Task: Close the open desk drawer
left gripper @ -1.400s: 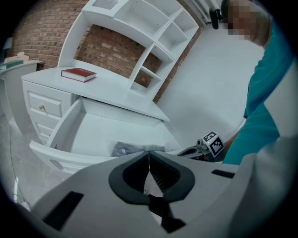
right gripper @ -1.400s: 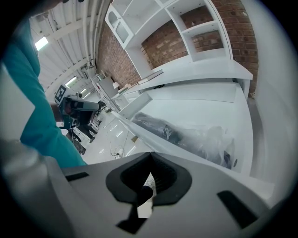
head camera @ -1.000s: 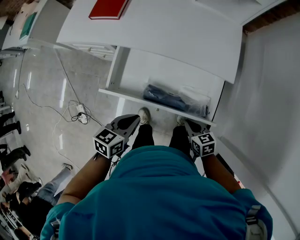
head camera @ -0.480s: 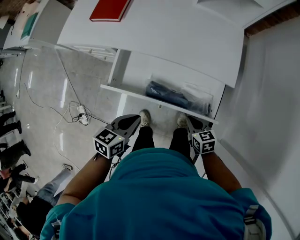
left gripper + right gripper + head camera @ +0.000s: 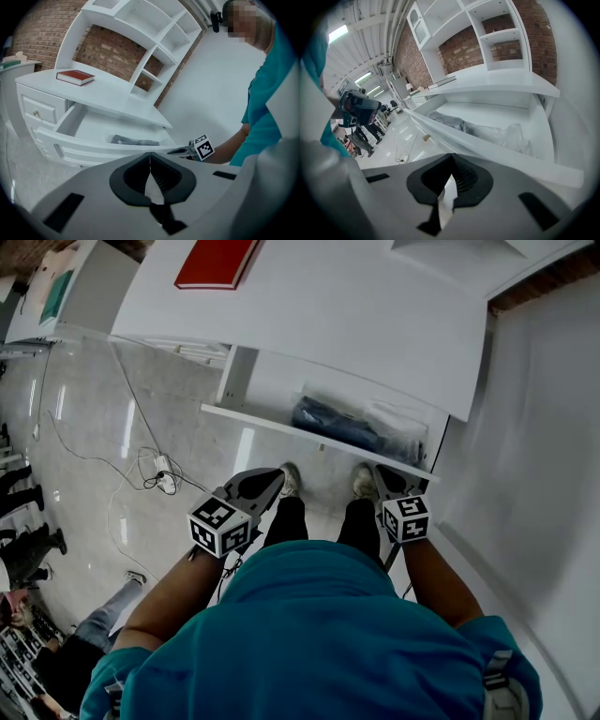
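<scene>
The white desk's drawer (image 5: 281, 432) stands partly open, and inside it lies a dark item in clear plastic wrap (image 5: 342, 430). My right gripper (image 5: 381, 476) is shut with nothing in it. Its tips are up against the drawer's front rail (image 5: 487, 149) near the right end. My left gripper (image 5: 270, 480) is also shut and empty, and hangs a little short of the drawer front (image 5: 89, 149). The wrapped item (image 5: 133, 140) also shows in the left gripper view, as does the right gripper (image 5: 182, 151).
A red book (image 5: 216, 259) lies on the desk top (image 5: 375, 315). A white wall (image 5: 534, 474) runs close on the right. Cables and a power strip (image 5: 159, 470) lie on the floor to the left. The person's shoes (image 5: 291, 476) stand under the drawer. People stand far left.
The drawer has slid a little way into the desk. My right gripper has moved forward with its front rail. The left gripper has hardly moved.
</scene>
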